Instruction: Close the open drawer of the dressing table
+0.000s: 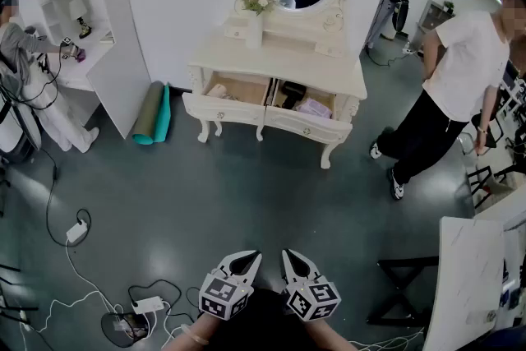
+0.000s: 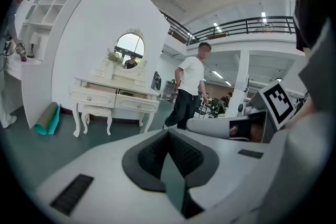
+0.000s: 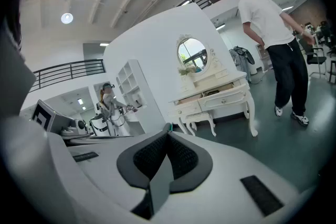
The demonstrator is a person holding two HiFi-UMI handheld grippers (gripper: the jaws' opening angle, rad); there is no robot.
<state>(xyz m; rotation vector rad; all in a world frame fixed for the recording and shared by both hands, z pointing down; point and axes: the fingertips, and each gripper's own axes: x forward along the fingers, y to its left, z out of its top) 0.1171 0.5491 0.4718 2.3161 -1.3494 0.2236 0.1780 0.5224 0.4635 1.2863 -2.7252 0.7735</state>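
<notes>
drawers: two in the dressing table (image 1: 288,57), left drawer (image 1: 223,108) and right drawer (image 1: 307,126), both pulled well out, far across the floor from the grippers
task's thing: named as one open drawer, yet seen as two; impossible to tell which is meant
left gripper (image 1: 243,265): jaws pressed together tip to tip, nothing between them, held low and close to the body
right gripper (image 1: 297,262): likewise closed up and empty, just beside the left one
stage: by judgement not yet begun; a walk up to the table needed before any push
risk, wrong drawer: job likely half done if only one front gets pushed home
risk, floor: white adapter (image 1: 76,232) on its cable and a power strip (image 1: 148,305) lying to the near left; apt to snag a foot on an approach drifting that way
risk, bystander: person in a white shirt (image 1: 464,86) standing near the table's right end; could be bumped, or block the line to the right drawer
risk, contents: dark and pink things lying in the right drawer; possible jam against the frame if proud of the sides, height not readable from here
risk, push: off-centre shove likely to skew a drawer and bind it; too hard a shove likely to rock the vase of flowers (image 1: 256,16) on top
risk, contact: closed jaws acting as a narrow point, apt to slip off a front or catch its small knob
risk, stool: white stool (image 2: 97,110) tucked under the drawers; easy to knock with a low reach
</notes>
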